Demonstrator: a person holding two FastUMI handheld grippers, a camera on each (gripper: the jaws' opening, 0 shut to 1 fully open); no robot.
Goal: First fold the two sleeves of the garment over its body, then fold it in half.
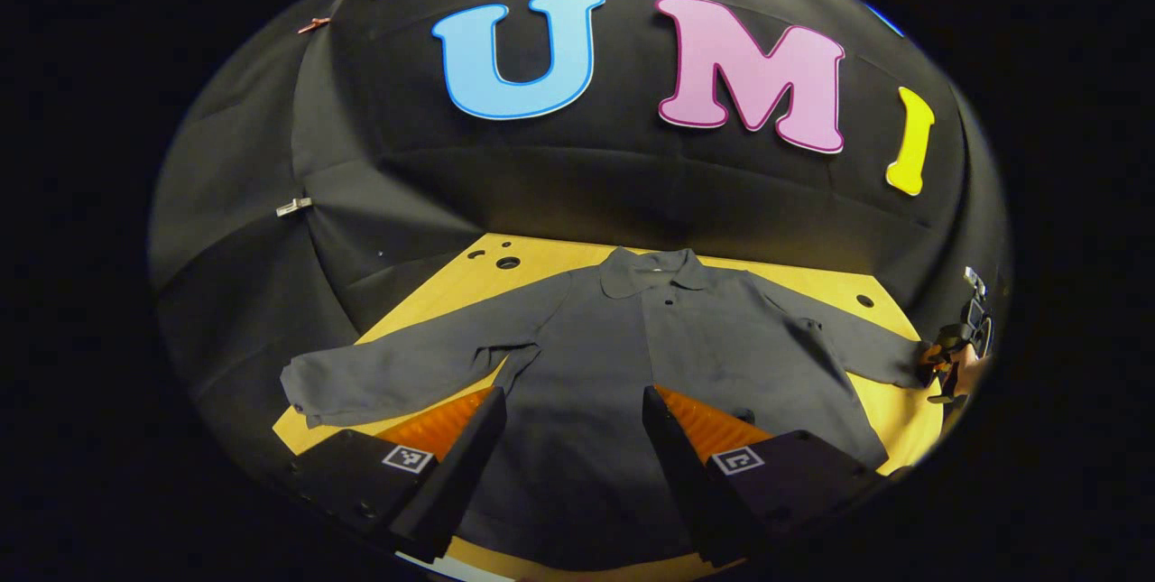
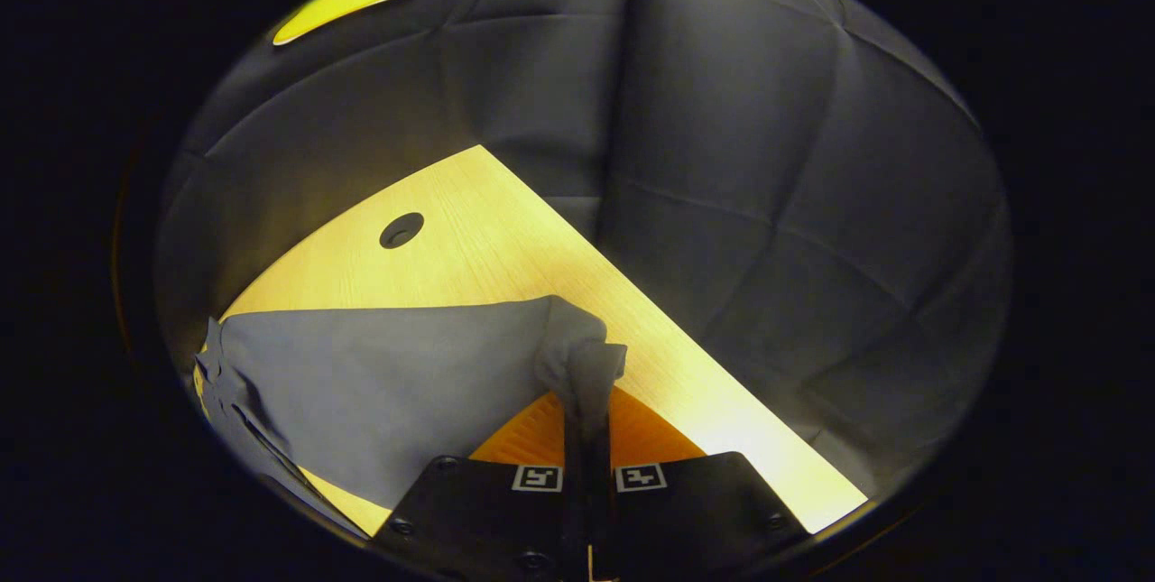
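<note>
Right tongs (image 2: 586,401) pinch sleeve cuff (image 2: 582,356); left tongs (image 1: 573,438) gape over shirt (image 1: 632,338)

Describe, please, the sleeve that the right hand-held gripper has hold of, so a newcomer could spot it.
On the wooden table a dark collared shirt lies spread flat. The held sleeve reaches toward the table's edge, and the right hand-held gripper pinches its bunched cuff, unlike the other sleeve, which lies free.

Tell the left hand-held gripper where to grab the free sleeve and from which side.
Grip the cuff end of the free sleeve, coming down from above onto its outer tip. It lies flat, stretched away from the shirt body on the table, so the cuff likely gives the most leverage. The left hand-held gripper is open.
</note>
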